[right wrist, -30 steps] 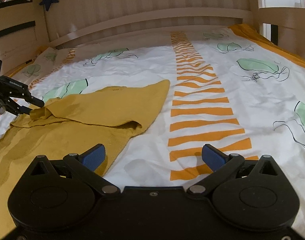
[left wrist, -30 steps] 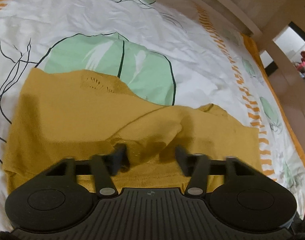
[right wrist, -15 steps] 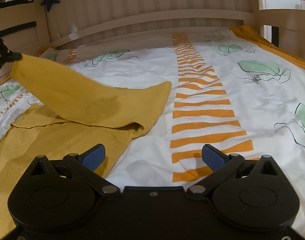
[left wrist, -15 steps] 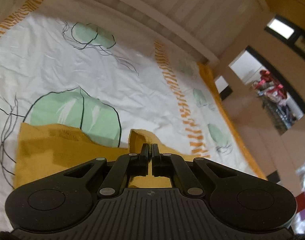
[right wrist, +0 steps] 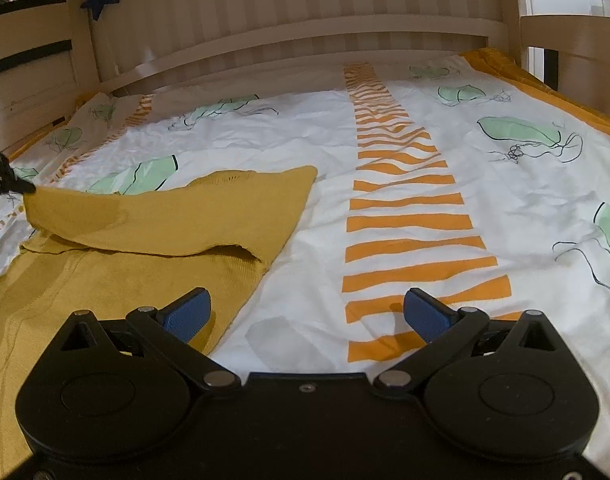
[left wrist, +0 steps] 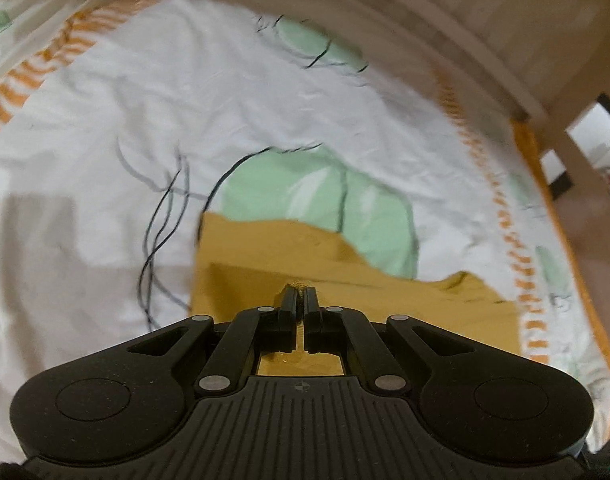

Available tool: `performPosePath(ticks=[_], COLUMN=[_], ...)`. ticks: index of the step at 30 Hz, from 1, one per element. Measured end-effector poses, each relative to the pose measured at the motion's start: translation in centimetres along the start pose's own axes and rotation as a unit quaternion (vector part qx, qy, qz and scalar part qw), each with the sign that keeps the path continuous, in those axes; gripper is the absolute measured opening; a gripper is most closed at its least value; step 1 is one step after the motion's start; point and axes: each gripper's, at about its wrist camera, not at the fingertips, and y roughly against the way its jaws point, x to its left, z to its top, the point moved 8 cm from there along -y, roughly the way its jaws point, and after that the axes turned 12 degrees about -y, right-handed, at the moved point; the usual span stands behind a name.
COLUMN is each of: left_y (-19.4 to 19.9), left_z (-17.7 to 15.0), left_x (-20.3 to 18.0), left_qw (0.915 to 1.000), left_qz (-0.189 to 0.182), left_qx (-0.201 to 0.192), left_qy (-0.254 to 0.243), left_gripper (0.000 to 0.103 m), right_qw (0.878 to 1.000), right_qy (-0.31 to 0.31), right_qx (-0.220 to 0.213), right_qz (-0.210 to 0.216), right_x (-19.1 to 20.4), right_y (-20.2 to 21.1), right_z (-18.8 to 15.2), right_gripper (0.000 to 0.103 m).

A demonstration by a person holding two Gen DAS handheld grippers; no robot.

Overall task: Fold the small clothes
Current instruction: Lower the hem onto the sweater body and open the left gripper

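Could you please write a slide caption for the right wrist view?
Open right gripper hovers over the bedsheet while the left gripper lifts the mustard garment.

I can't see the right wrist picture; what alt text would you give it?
A mustard-yellow garment lies on a leaf-printed bedsheet, one end lifted at far left by the left gripper. The right gripper, with blue pads, hovers open in the foreground.

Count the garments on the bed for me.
1: a mustard top on the left of the bedsheet, one edge pinched in the left tongs. Anything beyond the frame edges can't be ruled out.
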Motion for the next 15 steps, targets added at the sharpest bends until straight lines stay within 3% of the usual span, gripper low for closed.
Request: performPosePath(ticks=[3, 9, 15], left_y=[-0.1, 1.1, -1.2], left_z=[-0.5, 0.1, -0.3], left_x=[0.8, 1.2, 1.2], left_qw=[0.9999, 0.9999, 0.9992], left_qz=[0.004, 0.004, 0.021], left_qx=[0.009, -0.009, 0.017], left_qy=[0.006, 0.006, -0.028], left_gripper=[0.002, 0.002, 0.005], right_qw=[1.000, 1.000, 1.000], right_qy=[0.000, 0.000, 0.020], right_qx=[-0.001, -0.002, -0.006], right_qz=[0.000, 0.001, -0.003], right_x=[0.0, 0.2, 0.9], right_y=[0.0, -0.1, -0.2], right_z=[0.0, 0.0, -0.2], right_gripper=[0.103, 0.103, 0.103])
